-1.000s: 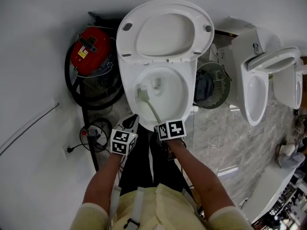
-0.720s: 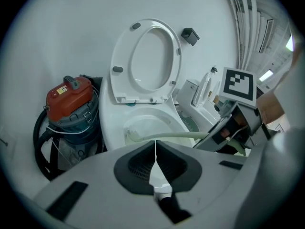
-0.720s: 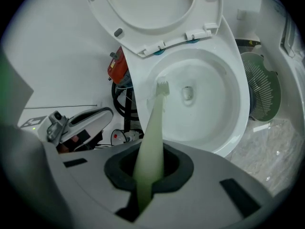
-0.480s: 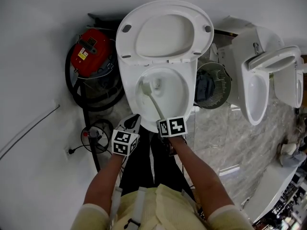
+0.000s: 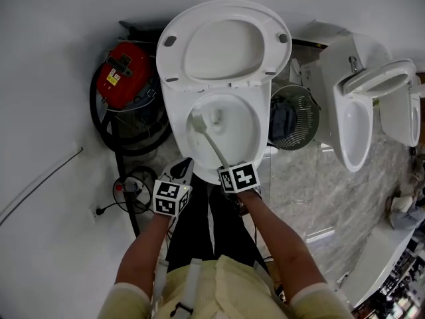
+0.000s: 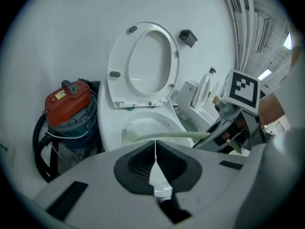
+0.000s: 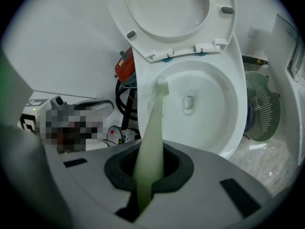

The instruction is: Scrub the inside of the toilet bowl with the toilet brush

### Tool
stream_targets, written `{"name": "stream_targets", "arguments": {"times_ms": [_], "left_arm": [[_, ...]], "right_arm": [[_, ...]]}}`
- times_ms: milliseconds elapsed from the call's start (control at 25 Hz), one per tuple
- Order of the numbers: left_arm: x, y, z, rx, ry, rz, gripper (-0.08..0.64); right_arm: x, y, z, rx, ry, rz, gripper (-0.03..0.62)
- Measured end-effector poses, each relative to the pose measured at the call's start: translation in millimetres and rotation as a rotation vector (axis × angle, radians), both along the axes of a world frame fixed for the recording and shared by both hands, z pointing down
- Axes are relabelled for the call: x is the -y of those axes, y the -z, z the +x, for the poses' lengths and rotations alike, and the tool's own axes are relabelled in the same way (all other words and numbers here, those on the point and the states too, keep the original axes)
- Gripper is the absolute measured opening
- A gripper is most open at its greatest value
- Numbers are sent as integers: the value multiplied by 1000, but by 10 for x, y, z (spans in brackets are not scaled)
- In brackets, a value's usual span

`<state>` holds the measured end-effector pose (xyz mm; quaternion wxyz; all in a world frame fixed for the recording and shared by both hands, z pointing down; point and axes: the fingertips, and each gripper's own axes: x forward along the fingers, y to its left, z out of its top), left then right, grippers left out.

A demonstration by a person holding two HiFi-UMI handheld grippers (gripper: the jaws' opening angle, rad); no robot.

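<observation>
A white toilet bowl [image 5: 249,135] stands before me with its seat and lid [image 5: 222,42] raised against the wall. My right gripper [image 5: 229,171] is shut on the pale green handle of the toilet brush [image 5: 211,141], and the brush head [image 5: 196,119] touches the bowl's inner left wall. In the right gripper view the toilet brush [image 7: 155,123] runs from the jaws up to the rim at the bowl's [image 7: 224,104] left side. My left gripper [image 5: 180,175] hangs shut and empty just left of the bowl's front, its jaws closed together in the left gripper view [image 6: 155,151].
A red vacuum cleaner [image 5: 123,72] with a black hose stands left of the toilet. A wire waste basket [image 5: 295,115] sits to its right, then a second white toilet [image 5: 355,121]. Cables and a plug [image 5: 129,185] lie on the floor at the left.
The brush head has slid slightly up and back along the bowl's left inner wall. Both grippers stay near the bowl's front.
</observation>
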<state>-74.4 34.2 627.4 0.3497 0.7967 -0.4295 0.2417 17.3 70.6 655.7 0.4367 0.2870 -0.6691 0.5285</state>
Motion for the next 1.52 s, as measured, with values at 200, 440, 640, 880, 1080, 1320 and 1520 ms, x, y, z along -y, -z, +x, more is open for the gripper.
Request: {"name": "stream_targets", "arguments": {"times_ms": [200, 440, 640, 880, 1080, 1320, 1520], "left_arm": [[-20, -10, 15, 12, 1, 1, 12], [-36, -22, 75, 15, -11, -8, 12], [-25, -18, 139, 7, -28, -27, 12], [14, 1, 206, -1, -39, -31, 12], [-2, 9, 297, -5, -65, -35, 12], [-27, 28, 443, -11, -102, -38, 12], [-60, 56, 544, -13, -141, -39, 12]], "right_arm": [[182, -59, 55, -30, 26, 25, 25], [405, -70, 205, -65, 4, 54, 25], [531, -62, 446, -105, -55, 78, 25], [555, -53, 742, -155, -106, 86, 25], [499, -45, 910, -185, -146, 87, 25], [383, -40, 1099, -223, -193, 78, 25], [235, -18, 1224, -244, -226, 61, 25]]}}
